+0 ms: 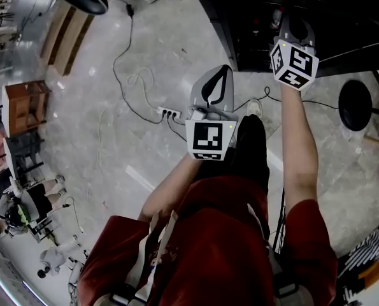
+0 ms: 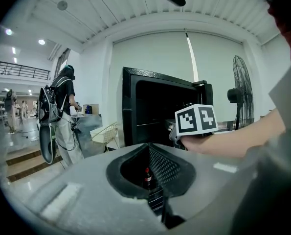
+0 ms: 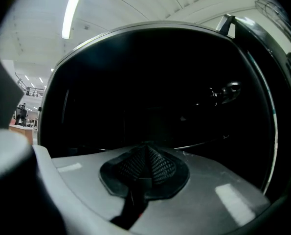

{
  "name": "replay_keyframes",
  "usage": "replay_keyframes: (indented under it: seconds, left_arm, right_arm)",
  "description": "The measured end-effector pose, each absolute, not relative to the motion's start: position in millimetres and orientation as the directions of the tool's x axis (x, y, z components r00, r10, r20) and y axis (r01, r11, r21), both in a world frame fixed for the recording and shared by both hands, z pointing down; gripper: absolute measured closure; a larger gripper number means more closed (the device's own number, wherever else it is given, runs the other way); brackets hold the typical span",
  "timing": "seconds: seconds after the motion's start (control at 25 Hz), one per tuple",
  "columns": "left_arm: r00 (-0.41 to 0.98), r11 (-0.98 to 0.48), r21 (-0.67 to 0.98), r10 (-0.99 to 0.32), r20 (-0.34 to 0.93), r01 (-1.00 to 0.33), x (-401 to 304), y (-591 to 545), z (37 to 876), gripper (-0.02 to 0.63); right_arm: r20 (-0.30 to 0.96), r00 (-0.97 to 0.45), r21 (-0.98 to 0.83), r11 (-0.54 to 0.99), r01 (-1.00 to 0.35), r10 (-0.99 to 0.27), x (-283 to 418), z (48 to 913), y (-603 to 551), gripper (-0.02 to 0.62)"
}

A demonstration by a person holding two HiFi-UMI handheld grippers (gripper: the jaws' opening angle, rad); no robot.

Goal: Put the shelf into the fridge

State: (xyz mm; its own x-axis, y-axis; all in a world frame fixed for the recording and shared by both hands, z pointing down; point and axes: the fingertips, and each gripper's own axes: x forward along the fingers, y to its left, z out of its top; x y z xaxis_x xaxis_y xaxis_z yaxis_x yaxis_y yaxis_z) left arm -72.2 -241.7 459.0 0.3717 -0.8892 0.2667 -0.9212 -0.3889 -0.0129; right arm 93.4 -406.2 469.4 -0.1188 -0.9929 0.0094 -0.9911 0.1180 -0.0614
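1. Polished stone floor (image 1: 100, 145) is under you, with a cable and a power strip (image 1: 170, 113) lying on it. A black stool (image 1: 355, 104) stands off to your right.
2. The fridge (image 2: 155, 106) is black and stands ahead of you with its front open and its interior dark. A bottle (image 2: 146, 177) inside it shows through the left gripper's jaw gap.
3. Your left gripper (image 1: 216, 85) is held out in front of your body, short of the fridge and pointing at it. Its jaws are apart, released, with nothing between the pads.
4. Your right gripper (image 3: 146, 153) reaches further out, at the fridge opening, and points level into it. Its jaws are clenched, pads meeting tip to tip, with nothing visible between them.
5. You can't make out the shelf for certain. A thin pale edge (image 3: 204, 143) crosses the dark interior just past the right gripper's tips, rising to the right. You can't tell whether that is the shelf. Neither gripper has hold of it.
6. The left gripper view also shows a pedestal fan (image 2: 239, 89) right of the fridge and a wire chair (image 2: 105, 133) left of it. A person with a backpack (image 2: 62, 116) stands further left.
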Motion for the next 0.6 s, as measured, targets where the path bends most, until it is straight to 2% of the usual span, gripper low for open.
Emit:
replay_keyframes:
  seconds: [0.6]
  left_arm:
    - [0.336,-0.356,-0.023,-0.9,0.278,-0.934,-81.1,-234.2,465.2,0.6]
  right_arm:
    - [-0.034,-0.114,-0.064,0.116,-0.991,-0.993,92.9,464.9,-416.6,0.6]
